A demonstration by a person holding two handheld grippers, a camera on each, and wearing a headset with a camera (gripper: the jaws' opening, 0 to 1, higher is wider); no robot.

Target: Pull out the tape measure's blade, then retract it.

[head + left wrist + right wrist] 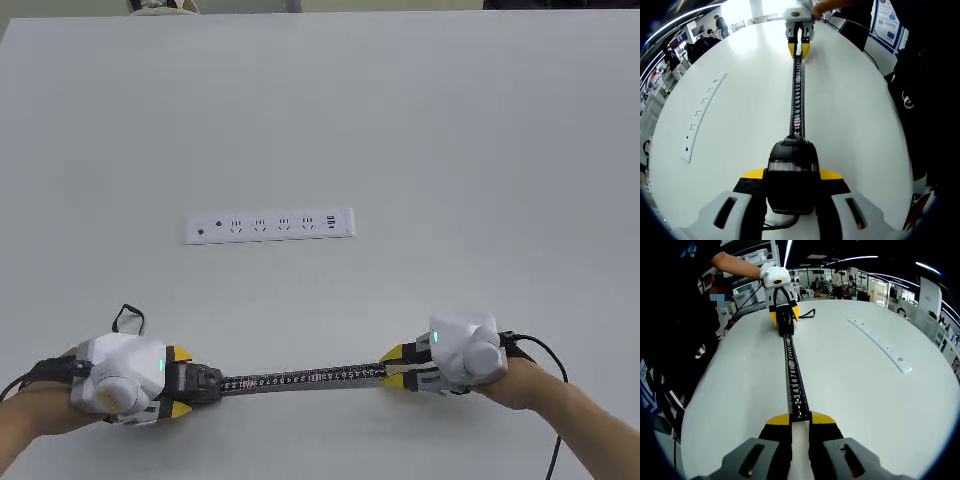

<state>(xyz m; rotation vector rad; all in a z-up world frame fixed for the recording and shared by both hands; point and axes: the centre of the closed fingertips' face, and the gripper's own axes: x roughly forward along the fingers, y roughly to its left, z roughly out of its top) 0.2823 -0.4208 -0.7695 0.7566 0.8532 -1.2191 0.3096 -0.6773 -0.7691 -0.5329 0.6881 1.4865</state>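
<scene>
**Blade (300, 378) drawn out between the two grippers; the return is yet to come**

The tape measure's black case (791, 165) sits low on the near side of the white table (450, 150), clamped in the left gripper (181, 381). Its yellow-tipped jaws are spread as far as the case is broad and pressed against its two flanks. From the mouth of the case the blade runs in a straight, taut-looking line along the near edge of the table, printed face up. It lies close over the surface, though I cannot tell whether it touches. At the far end, the right gripper (800, 419) has its jaws drawn narrow and nipped on the blade's tip, with the numbering starting just beyond the pads.

The two grippers stand well apart, so I judge the pull-out to be done or very nearly done, with the retracting half not yet begun. That half calls for the left gripper to keep the case clamped while the right brings the tip back along the same line toward the mouth, letting the spring draw the blade in under control. Opening the right jaws at this stretch would likely let the blade whip home and could jerk the case. A twist of either hand may kink the blade.

Further back on the table, well clear of the work, lies a white power strip (269, 225). A loop of black cable (128, 318) rests just behind the left gripper.
</scene>
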